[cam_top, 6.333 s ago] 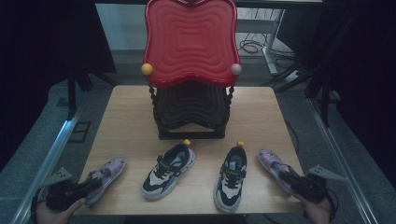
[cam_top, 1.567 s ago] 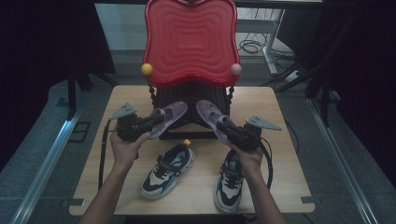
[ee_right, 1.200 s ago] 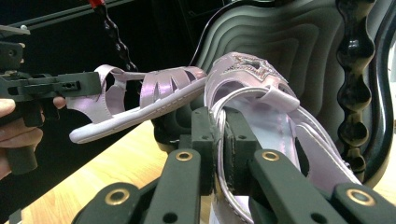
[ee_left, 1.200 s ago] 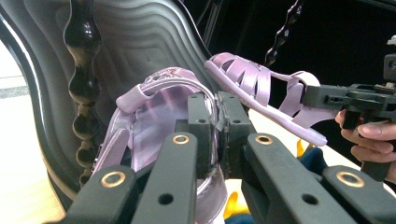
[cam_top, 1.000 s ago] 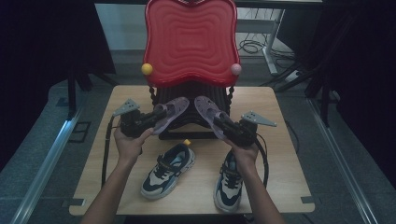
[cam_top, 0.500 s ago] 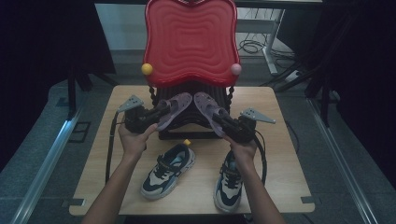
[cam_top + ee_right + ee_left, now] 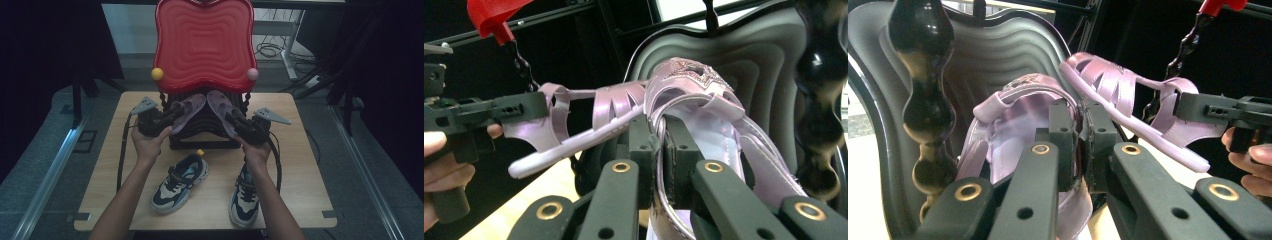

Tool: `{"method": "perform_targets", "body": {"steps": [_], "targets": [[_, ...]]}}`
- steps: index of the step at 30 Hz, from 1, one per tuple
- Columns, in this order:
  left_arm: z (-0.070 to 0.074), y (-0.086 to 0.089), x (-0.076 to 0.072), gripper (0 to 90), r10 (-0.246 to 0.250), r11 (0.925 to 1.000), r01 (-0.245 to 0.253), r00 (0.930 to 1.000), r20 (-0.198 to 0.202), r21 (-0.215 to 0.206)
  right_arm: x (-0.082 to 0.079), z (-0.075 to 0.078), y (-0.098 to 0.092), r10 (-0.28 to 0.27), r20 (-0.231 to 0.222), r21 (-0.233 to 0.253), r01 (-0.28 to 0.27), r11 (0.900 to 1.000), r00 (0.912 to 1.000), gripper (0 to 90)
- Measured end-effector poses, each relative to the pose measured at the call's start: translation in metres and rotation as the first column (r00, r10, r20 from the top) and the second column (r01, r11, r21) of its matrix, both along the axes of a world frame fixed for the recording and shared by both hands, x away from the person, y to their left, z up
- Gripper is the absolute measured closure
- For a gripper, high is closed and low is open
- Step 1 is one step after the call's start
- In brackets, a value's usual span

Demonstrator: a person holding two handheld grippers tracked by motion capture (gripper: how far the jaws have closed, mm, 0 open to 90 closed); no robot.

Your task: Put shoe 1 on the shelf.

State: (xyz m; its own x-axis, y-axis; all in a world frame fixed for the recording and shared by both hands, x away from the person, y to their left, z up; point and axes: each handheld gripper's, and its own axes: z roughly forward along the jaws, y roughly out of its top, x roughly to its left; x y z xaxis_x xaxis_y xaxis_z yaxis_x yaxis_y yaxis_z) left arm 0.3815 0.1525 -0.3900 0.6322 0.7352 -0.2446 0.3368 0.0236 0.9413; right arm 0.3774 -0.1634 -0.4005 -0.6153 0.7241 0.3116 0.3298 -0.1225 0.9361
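Your left gripper [image 7: 165, 116] is clamped on the left purple sandal [image 7: 186, 108], your right gripper [image 7: 234, 120] on the right purple sandal [image 7: 220, 107]. Both sit at the black shelf [image 7: 202, 132] front, table's 12 o'clock; toes nearly touching.

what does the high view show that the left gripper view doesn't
High view alone: the wooden table, a pair of sneakers near its front edge, the rack's red top shelf with a yellow ball and a pink ball, and both forearms.

Left gripper view alone: the left gripper seen close, jaws shut on the strap of its purple sandal, and the grey wavy shelf behind.

Shared: both purple sandals, the right gripper holding the other sandal, and the black beaded post.
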Motion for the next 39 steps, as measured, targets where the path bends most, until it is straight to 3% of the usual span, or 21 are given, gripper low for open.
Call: {"method": "perform_targets", "body": {"steps": [11, 14, 17, 29, 39], "targets": [[0.004, -0.010, 0.007, 84.9, 0.010, 0.9998, -0.011, 0.9993, 0.035, 0.015, 0.010, -0.001, 0.005, -0.045, 0.010, 0.011, 0.045, 0.999, 0.9990, 84.9], [0.004, -0.014, 0.008, 84.9, 0.031, 0.9982, -0.034, 0.9971, 0.070, 0.049, 0.012, -0.001, 0.008, -0.058, 0.010, 0.020, 0.058, 0.998, 0.9983, 84.9], [0.005, -0.017, 0.010, 85.0, 0.041, 0.9974, -0.046, 0.9952, 0.089, 0.056, 0.016, 0.000, 0.012, -0.070, 0.011, 0.018, 0.070, 0.997, 0.9975, 84.9], [0.002, -0.019, 0.021, 84.9, 0.054, 0.9981, -0.056, 0.9946, 0.089, 0.027, 0.028, -0.002, 0.022, -0.099, 0.038, -0.001, 0.099, 0.995, 0.9943, 84.9], [-0.003, -0.027, 0.029, 85.1, 0.071, 0.9964, -0.076, 0.9923, 0.101, 0.039, 0.037, -0.006, 0.031, -0.102, 0.063, -0.014, 0.103, 0.995, 0.9927, 84.9]]}}
